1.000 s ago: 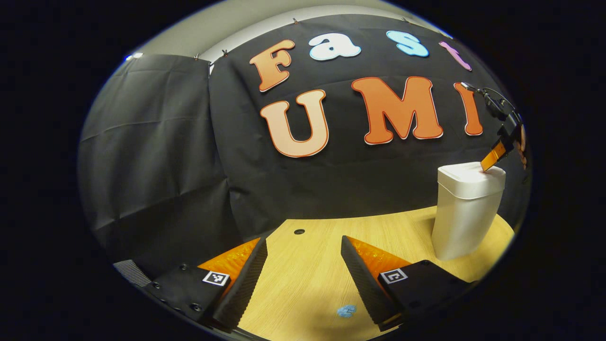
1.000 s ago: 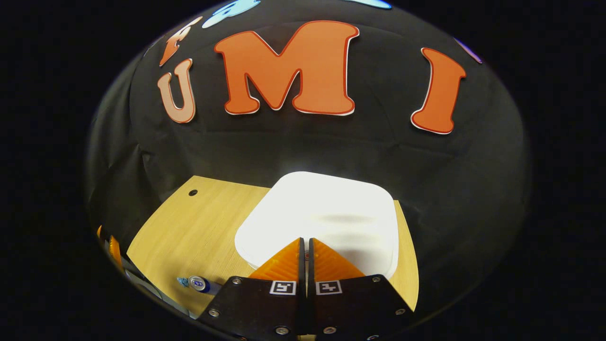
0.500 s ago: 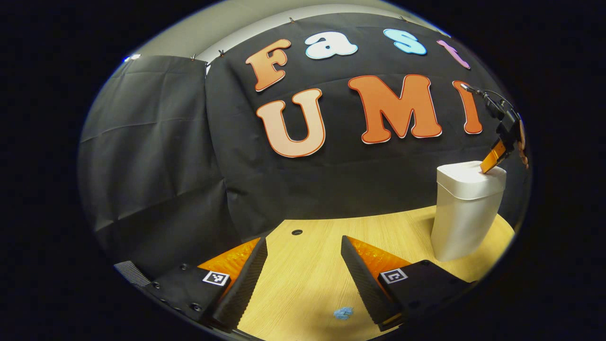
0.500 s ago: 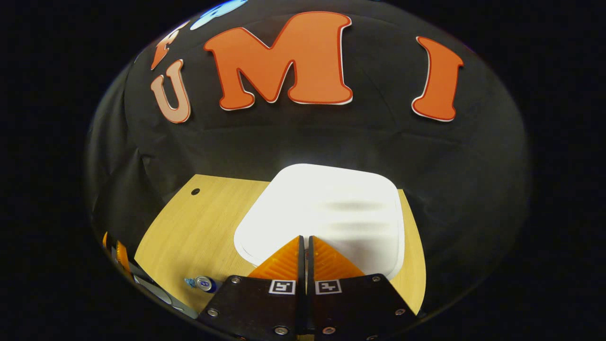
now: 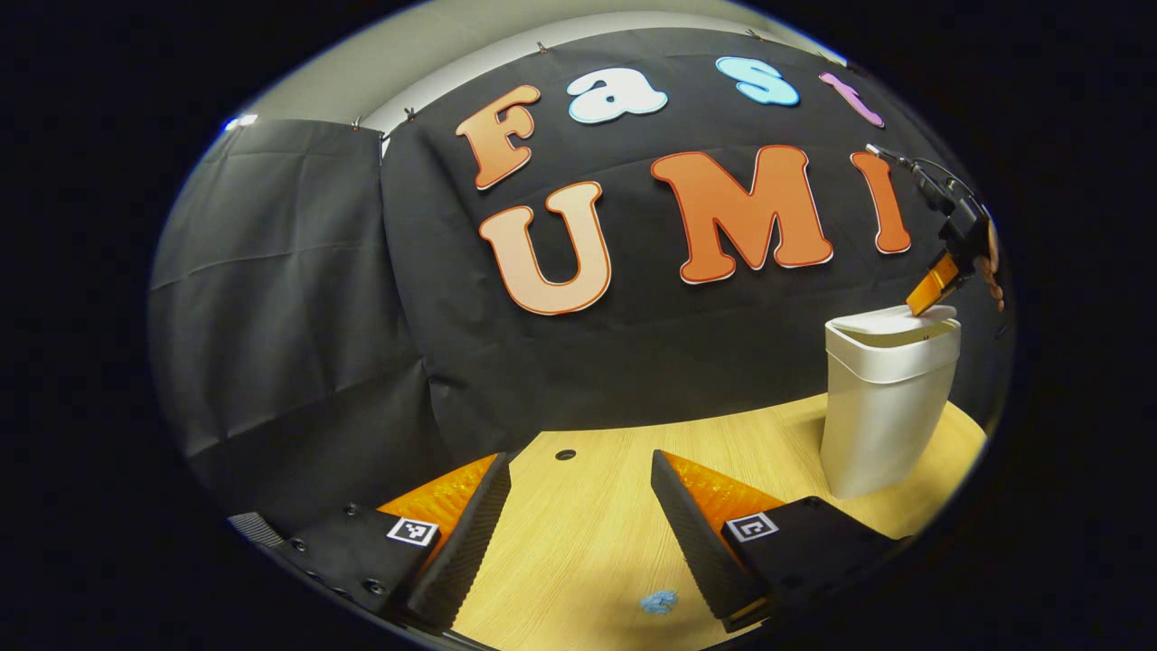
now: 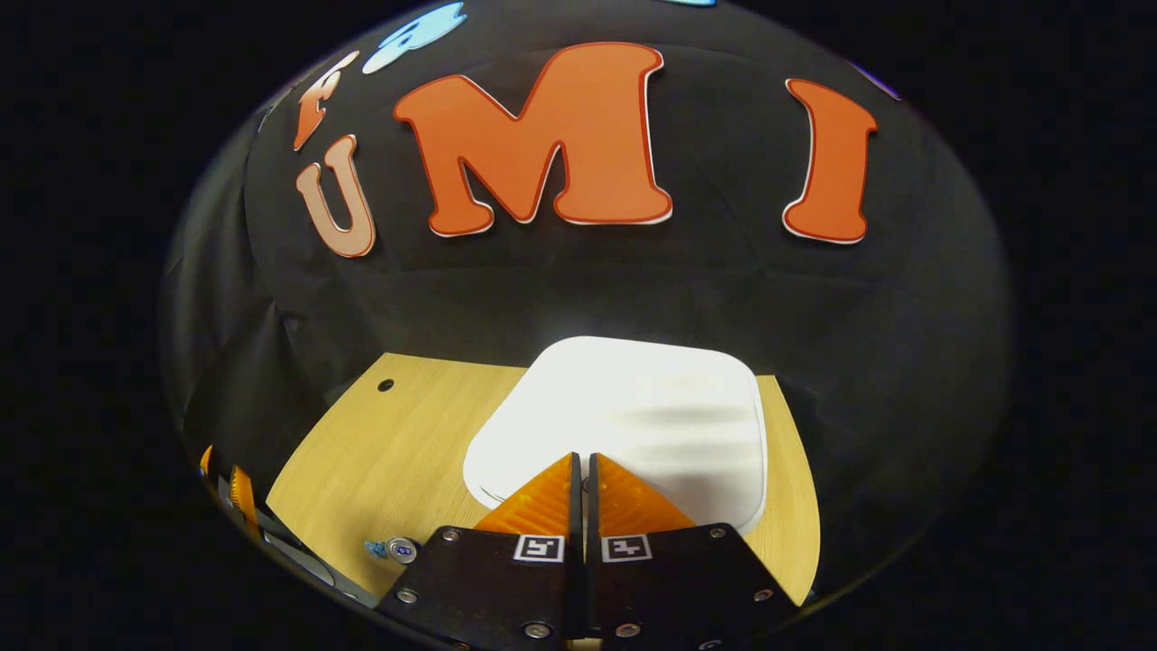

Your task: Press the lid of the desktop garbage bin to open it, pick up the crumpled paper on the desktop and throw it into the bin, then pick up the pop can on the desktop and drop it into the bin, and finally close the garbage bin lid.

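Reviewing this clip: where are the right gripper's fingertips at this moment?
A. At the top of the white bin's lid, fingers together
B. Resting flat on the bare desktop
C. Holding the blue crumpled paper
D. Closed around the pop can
A: in the right gripper view the right gripper has its fingers together over the lid; the left gripper view shows its tip meeting the lid atop the bin.

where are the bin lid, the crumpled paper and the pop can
bin lid (image 6: pixel 633 407), right gripper view, middle of its white top
crumpled paper (image 5: pixel 659 601), left gripper view, centre of the blue wad
pop can (image 6: pixel 400 549), right gripper view, its round end
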